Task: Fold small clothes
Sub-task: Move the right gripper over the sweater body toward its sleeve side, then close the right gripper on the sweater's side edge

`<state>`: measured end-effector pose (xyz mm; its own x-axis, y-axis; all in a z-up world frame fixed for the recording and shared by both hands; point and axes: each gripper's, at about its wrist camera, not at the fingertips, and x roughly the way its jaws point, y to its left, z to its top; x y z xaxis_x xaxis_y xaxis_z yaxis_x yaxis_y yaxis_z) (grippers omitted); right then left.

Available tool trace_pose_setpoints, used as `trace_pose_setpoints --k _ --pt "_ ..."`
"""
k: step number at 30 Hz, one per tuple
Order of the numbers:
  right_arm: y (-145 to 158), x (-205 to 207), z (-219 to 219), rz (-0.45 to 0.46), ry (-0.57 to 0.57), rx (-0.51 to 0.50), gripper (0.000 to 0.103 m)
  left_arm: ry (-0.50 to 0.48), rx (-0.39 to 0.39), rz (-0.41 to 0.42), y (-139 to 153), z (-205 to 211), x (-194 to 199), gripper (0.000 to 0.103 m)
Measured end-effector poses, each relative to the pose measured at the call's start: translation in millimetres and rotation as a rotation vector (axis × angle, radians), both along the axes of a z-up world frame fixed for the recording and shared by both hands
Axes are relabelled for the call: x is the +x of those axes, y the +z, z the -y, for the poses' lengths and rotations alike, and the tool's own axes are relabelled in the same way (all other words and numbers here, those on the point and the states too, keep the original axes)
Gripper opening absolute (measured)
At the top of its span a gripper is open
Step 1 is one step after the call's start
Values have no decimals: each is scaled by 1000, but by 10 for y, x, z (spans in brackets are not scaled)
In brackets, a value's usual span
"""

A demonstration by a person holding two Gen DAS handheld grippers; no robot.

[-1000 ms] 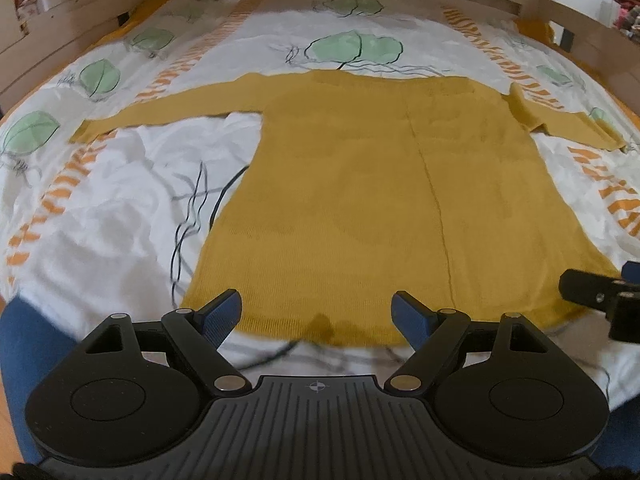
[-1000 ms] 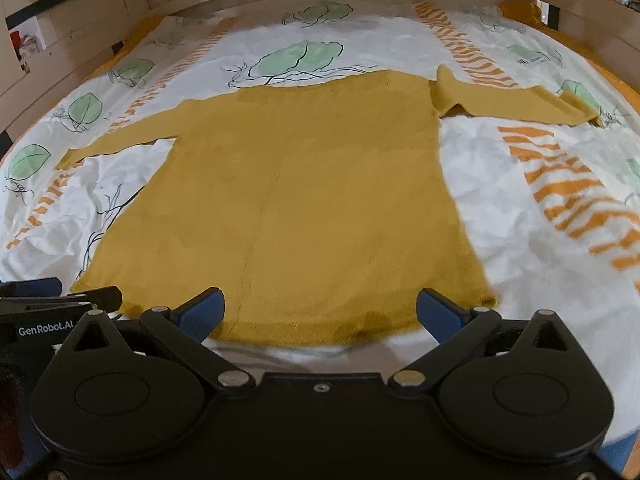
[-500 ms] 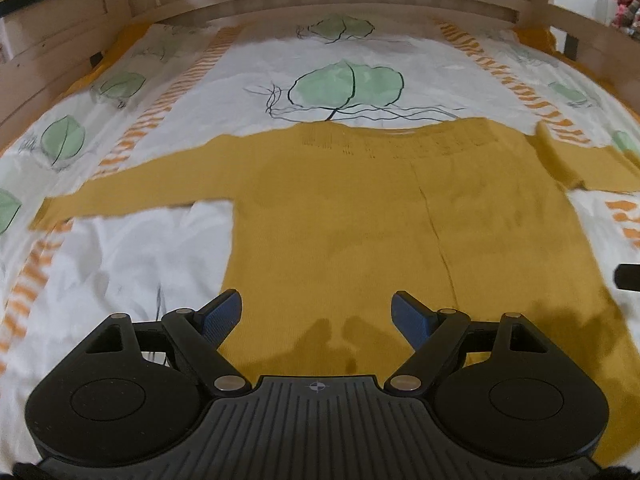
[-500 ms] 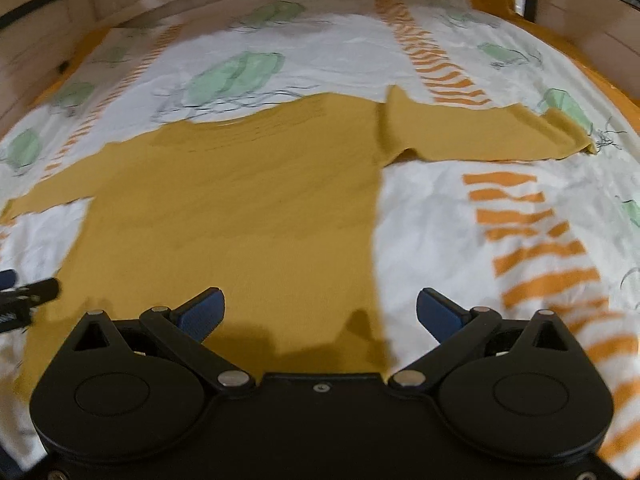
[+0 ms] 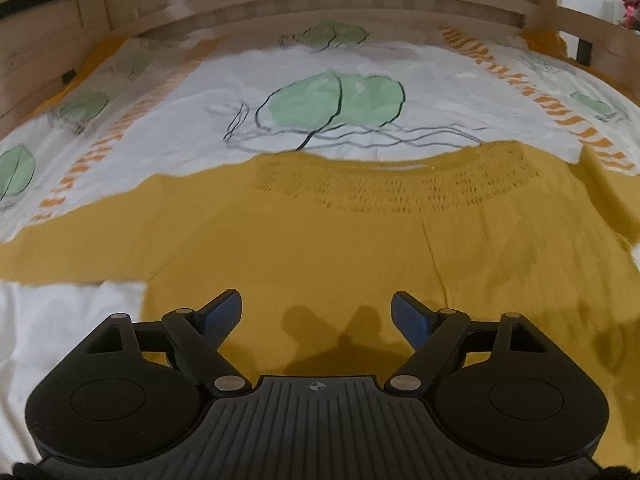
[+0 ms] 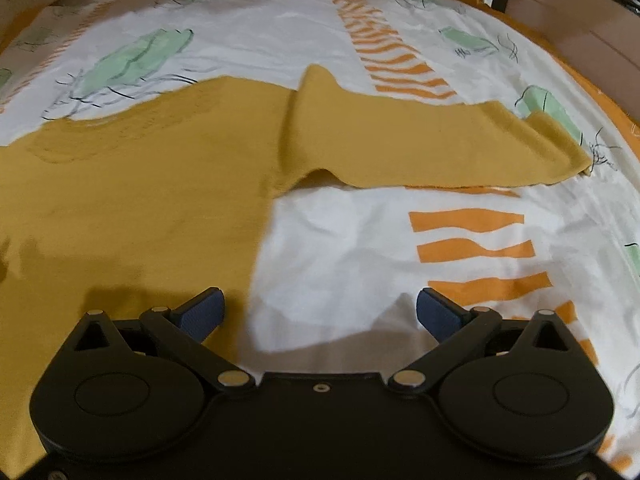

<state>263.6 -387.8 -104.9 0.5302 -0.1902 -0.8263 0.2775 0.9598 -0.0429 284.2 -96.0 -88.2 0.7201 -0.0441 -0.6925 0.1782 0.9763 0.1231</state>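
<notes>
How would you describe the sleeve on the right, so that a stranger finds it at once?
On the bedsheet lies a mustard sweater. Its right sleeve stretches sideways over the orange stripes; its cuff is folded over beside a green leaf print.

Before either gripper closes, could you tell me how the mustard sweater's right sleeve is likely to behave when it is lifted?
The sleeve will probably flop and drape, since its cuff end is already folded over on itself. It looks like a light knit, so it should lift easily. The bedsheet beneath is wrinkled and loose, so the right gripper may well catch sheet along with sleeve.
</notes>
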Motion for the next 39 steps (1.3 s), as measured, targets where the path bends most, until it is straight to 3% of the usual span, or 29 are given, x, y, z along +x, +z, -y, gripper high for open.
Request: trace_pose_setpoints --k 6,9,13,15,17,26,29,34,39 --pt "-109 5 116 8 37 64 103 -53 25 13 -257 196 167 82" --pt "-146 -59 157 41 64 89 103 -49 26 60 -314 226 141 83" --pt "-94 -8 252 -7 145 130 103 -33 17 64 -354 200 144 90" --pt "-19 -6 328 -30 164 147 97 -19 -4 58 -365 167 156 92" --pt "83 -34 444 -30 150 149 81 -11 -22 48 -374 150 180 94" --pt "698 -21 1567 105 -90 71 80 -7 -17 53 -395 181 169 94" --pt "783 108 2033 140 -201 80 71 -6 -15 56 -399 187 170 94" --pt "713 317 2661 171 -374 73 65 -5 -13 60 -404 186 167 94" --pt "412 499 3062 152 -490 88 65 -4 -11 62 -407 185 169 95"
